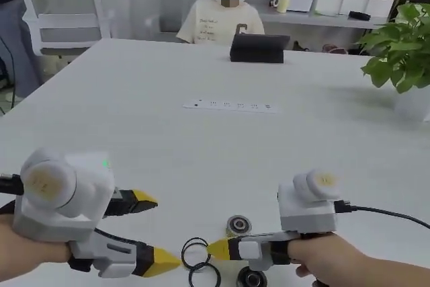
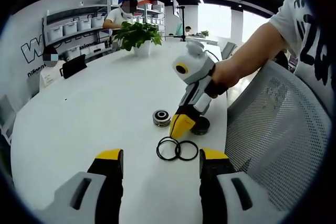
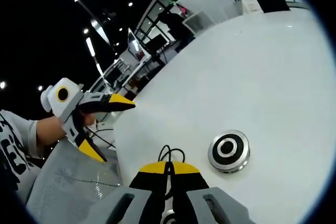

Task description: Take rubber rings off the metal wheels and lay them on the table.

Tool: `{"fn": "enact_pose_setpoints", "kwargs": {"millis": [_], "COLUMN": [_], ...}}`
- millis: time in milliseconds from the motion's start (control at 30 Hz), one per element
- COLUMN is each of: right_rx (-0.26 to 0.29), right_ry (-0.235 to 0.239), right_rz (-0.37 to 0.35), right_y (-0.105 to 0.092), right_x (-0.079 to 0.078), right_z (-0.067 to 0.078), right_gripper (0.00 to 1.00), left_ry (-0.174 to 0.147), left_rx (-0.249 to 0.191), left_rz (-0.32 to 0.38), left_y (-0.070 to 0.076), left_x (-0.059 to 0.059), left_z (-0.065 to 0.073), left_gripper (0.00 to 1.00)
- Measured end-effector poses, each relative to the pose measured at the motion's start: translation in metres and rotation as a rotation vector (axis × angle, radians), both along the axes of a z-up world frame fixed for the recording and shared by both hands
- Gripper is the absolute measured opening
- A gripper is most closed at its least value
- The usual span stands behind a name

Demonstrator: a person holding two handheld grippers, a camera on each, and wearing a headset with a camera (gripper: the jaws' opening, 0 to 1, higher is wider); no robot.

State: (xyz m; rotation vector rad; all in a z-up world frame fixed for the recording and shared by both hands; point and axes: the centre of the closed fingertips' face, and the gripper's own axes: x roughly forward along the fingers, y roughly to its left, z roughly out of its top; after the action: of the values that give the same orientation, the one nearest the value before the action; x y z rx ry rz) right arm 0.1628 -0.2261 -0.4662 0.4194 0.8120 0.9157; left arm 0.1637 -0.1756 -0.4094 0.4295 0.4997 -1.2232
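Two thin black rubber rings point(image 1: 195, 251) point(image 2: 177, 149) lie overlapping on the white table, just ahead of my left gripper point(image 1: 160, 229) point(image 2: 160, 156), whose yellow-tipped jaws stand open with nothing between them. My right gripper point(image 1: 213, 249) point(image 3: 168, 167) point(image 2: 177, 127) is shut. Its tip points at the near edge of the rings point(image 3: 171, 155), and I cannot tell whether it pinches one. A silver metal wheel point(image 1: 238, 224) point(image 2: 161, 117) point(image 3: 228, 151) lies flat beside the right gripper. A second, darker wheel point(image 1: 252, 278) point(image 2: 200, 125) sits under that gripper.
A white power strip point(image 1: 230, 106) lies mid-table. At the far side a person sits behind a dark tablet point(image 1: 256, 48). A potted plant point(image 1: 401, 48) stands at the right edge. A mesh chair point(image 2: 278, 129) is close to the table's near edge.
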Motion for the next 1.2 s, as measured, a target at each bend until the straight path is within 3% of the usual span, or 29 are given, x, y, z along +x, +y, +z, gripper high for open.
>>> {"fn": "enact_pose_setpoints", "kwargs": {"millis": [533, 633, 800, 1033, 1200], "right_rx": [0.006, -0.006, 0.002, -0.041, -0.040], "right_ry": [-0.052, -0.092, -0.116, -0.237, -0.285], "right_rz": [-0.033, -0.045, -0.057, -0.065, -0.086], "right_y": [-0.007, -0.012, -0.017, -0.033, -0.044], "right_x": [0.005, 0.008, 0.009, 0.010, 0.010], "right_z": [0.012, 0.017, 0.025, 0.045, 0.057], "right_gripper": [0.11, 0.16, 0.20, 0.24, 0.28], "left_ry": [0.009, 0.007, 0.011, 0.011, 0.013], "left_rx": [-0.001, -0.002, -0.008, -0.016, -0.023], "left_rz": [0.004, 0.002, 0.009, 0.013, 0.016], "left_y": [-0.001, -0.001, -0.003, -0.003, -0.004], "left_x": [-0.002, -0.003, -0.004, -0.006, -0.007], "left_z": [0.001, 0.002, 0.004, 0.008, 0.010], "left_gripper": [0.56, 0.56, 0.56, 0.56, 0.57]}}
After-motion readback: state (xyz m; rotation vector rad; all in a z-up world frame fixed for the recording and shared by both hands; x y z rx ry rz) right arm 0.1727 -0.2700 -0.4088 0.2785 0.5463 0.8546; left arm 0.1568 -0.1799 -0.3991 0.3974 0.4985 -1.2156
